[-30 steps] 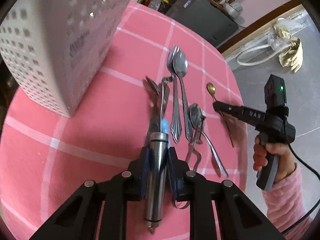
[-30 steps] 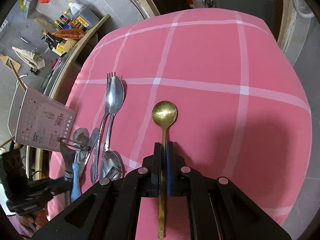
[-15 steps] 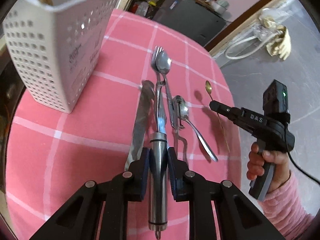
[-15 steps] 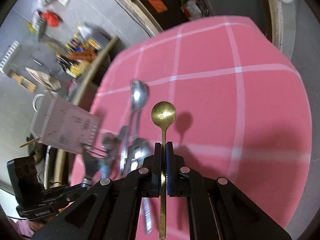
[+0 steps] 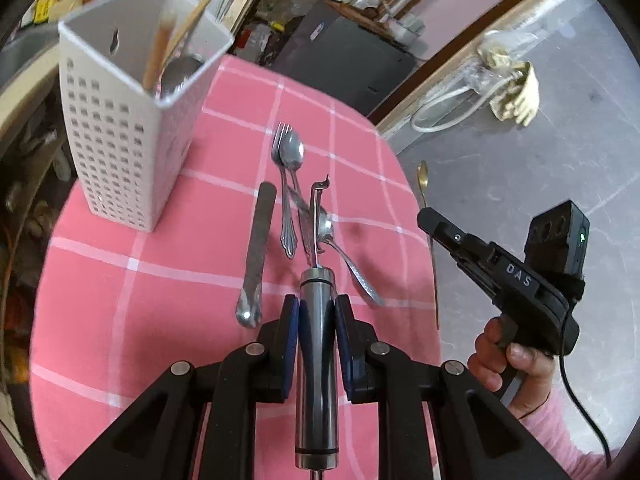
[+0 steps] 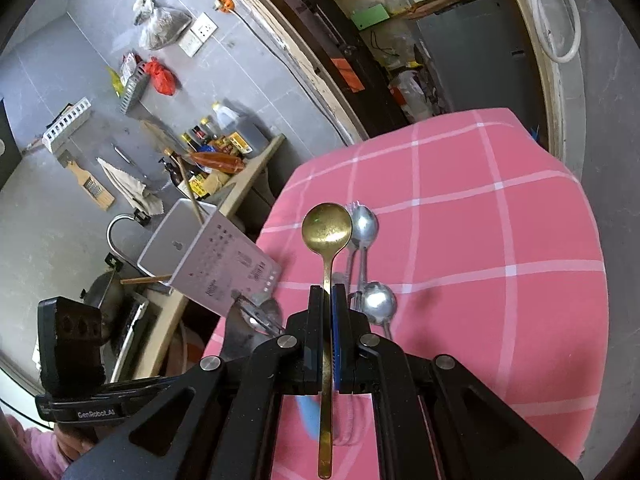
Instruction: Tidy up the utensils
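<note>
My left gripper (image 5: pixel 316 334) has its fingers clamped on one steel-handled peeler (image 5: pixel 317 280); my right gripper (image 6: pixel 327 300) pinches one slim gold spoon (image 6: pixel 327 229). Both are above the pink-checked bench (image 5: pixel 160 248), where two silver spoons, one fork (image 5: pixel 285 188) and one knife (image 5: pixel 256 248) lie centrally. One white perforated caddy (image 5: pixel 120 152) stands far left; the near-left cloth is open.

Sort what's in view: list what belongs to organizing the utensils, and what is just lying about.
Job: peeler in left tool; gold spoon in right tool; white holder; fork, spoons, knife on the cloth.

Lying about: hose, rag, bottles, grater.
</note>
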Demonstrator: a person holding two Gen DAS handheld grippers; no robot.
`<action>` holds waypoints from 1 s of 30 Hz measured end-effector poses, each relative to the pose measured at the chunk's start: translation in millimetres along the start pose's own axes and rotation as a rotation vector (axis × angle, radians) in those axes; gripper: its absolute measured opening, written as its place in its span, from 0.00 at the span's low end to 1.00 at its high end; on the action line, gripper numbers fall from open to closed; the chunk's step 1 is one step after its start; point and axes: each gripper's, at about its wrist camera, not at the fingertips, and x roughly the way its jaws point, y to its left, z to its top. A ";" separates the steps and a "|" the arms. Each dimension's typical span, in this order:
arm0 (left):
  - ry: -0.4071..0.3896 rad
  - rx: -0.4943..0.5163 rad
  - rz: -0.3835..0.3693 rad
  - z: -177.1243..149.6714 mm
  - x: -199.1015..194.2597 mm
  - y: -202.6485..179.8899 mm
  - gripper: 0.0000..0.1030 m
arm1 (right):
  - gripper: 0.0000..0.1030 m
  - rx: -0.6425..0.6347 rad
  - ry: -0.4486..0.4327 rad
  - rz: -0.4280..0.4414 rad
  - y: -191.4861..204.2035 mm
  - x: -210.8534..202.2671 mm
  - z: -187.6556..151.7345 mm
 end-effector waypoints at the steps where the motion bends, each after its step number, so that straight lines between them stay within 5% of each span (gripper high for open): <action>1: 0.014 0.015 0.019 -0.5 0.3 -0.9 0.17 | 0.04 -0.001 0.001 -0.001 2.3 -0.1 -0.1; 7: 0.075 -0.023 0.025 -5.8 0.2 10.8 0.17 | 0.04 0.009 0.006 0.002 7.6 2.2 -11.8; 22: -0.203 0.220 0.008 11.8 -63.0 -31.9 0.17 | 0.04 0.006 -0.100 0.009 19.5 -23.7 -6.6; 24: -0.168 0.284 0.083 13.6 -52.4 -39.3 0.17 | 0.04 0.002 -0.108 0.004 22.1 -25.2 -4.7; 28: -0.016 0.109 -0.020 17.5 -22.1 -11.5 0.17 | 0.04 0.015 -0.098 -0.003 20.5 -23.0 -6.3; 30: 0.029 0.079 0.002 14.2 -6.9 -2.3 0.17 | 0.04 0.027 -0.083 -0.009 16.5 -20.5 -11.4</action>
